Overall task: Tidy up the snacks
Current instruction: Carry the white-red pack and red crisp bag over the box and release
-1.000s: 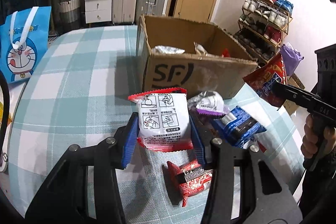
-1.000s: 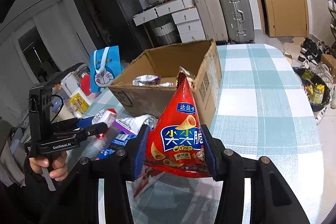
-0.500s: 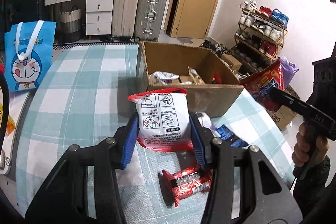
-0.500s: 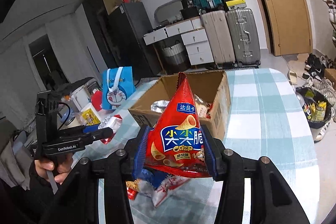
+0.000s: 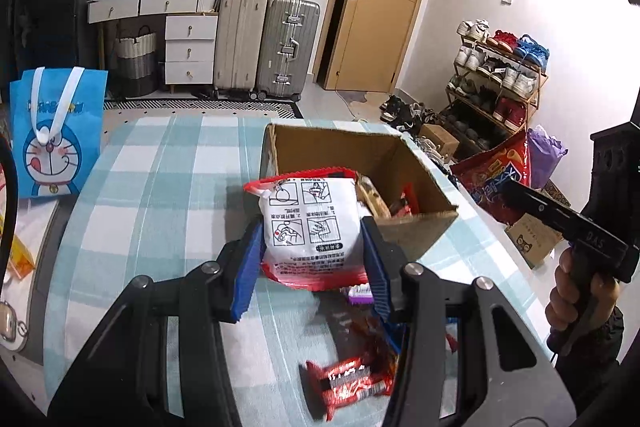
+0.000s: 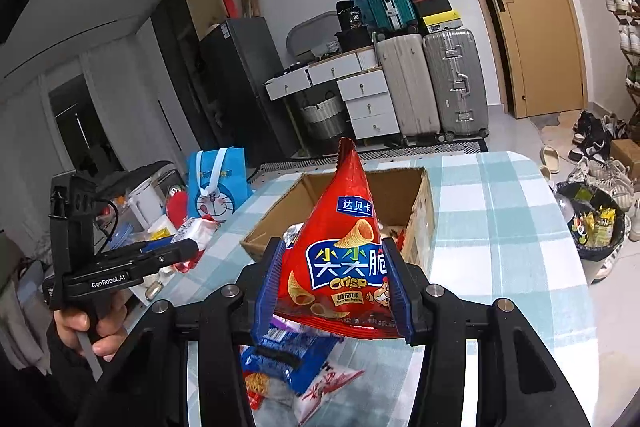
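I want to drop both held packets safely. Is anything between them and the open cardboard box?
Nothing visible blocks either. The white packet with red edges and the red cone-snack bag are held up before the open brown cardboard box, which has no lid and already holds some snacks.

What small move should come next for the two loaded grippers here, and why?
Probably carry both packets forward over the cardboard box and release. The left gripper is shut on the white packet, the right gripper on the red crisp bag, and both are raised just short of the open box, which already has snacks inside. More packets lie on the table below.
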